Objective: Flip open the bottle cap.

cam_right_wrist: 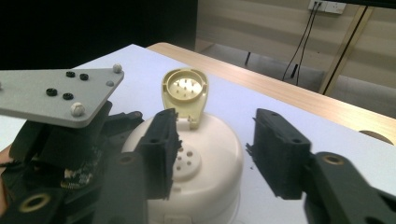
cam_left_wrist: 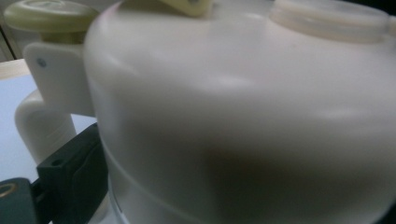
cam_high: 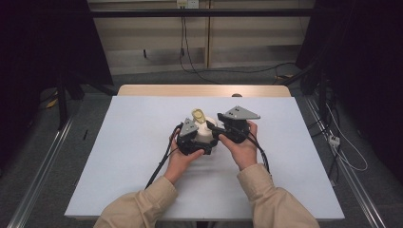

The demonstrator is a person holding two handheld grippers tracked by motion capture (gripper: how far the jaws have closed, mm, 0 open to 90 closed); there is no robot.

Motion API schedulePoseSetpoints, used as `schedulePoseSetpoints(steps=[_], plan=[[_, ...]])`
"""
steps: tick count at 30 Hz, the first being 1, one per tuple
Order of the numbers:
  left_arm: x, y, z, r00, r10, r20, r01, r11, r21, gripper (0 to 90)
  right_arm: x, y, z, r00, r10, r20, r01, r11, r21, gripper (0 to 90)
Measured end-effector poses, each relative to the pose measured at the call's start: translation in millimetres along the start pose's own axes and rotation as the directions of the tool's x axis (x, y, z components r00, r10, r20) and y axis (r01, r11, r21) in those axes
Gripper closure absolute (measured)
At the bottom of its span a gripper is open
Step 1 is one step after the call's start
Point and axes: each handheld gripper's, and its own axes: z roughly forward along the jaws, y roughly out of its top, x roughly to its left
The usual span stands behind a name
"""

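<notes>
Jaws of the right gripper (cam_right_wrist: 212, 154) stand apart with nothing between them, poised just above the domed top of a white plastic canister (cam_right_wrist: 196, 172) whose pale yellow flip lid (cam_right_wrist: 184, 93) is tipped up and back on its hinge, baring a ring of small shaker holes. That canister sits at the middle of the white table mat (cam_high: 128, 142), and the left gripper (cam_high: 195, 142) is pressed against its side; the left gripper view has one black pad (cam_left_wrist: 77, 168) lying against the wall at the lower left, so the grip looks closed on the body, though the far pad is hidden. Judging from this, the opening step is done: the lid is up and the right jaws are free of it while the left steadies the container. Any next move calls for the left hold to stay firm, and for the right jaws either to draw clear or, if the cap is to be closed again, to press the yellow tab forward and down.
</notes>
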Motion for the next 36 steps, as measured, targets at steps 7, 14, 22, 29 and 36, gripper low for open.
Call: schedulePoseSetpoints(steps=[7, 14, 22, 29, 36], plan=[[-2.8, -0.3, -11.6, 1.0000, 0.000, -0.010, 0.001, 0.9998, 0.021, 3.7, -7.0, -10.6, -12.2, 0.9996, -0.001, -0.029, 0.000, 1.000, -0.014, 24.5], [-1.7, -3.5, -13.7, 1.0000, 0.000, -0.001, 0.000, 0.9996, 0.028, 3.7, -12.5, -23.7, -21.2, 0.9994, 0.022, -0.025, -0.022, 0.999, -0.023, 20.5], [-3.9, -5.0, -16.8, 0.9995, 0.029, -0.010, -0.029, 0.9987, 0.043, 4.9, -19.8, -35.4, -33.3, 0.9992, 0.037, -0.015, -0.038, 0.999, -0.027, 19.1], [-0.7, -3.2, -36.8, 0.9998, 0.016, -0.012, -0.016, 0.9990, 0.042, 6.8, -26.4, -52.5, -43.4, 0.9986, 0.052, -0.009, -0.052, 0.999, -0.018, 18.3], [2.9, -2.9, -61.3, 0.9992, 0.036, -0.017, -0.035, 0.9984, 0.044, 6.4, -27.4, -68.9, -51.1, 0.9985, 0.054, -0.010, -0.054, 0.998, -0.012, 17.0]])
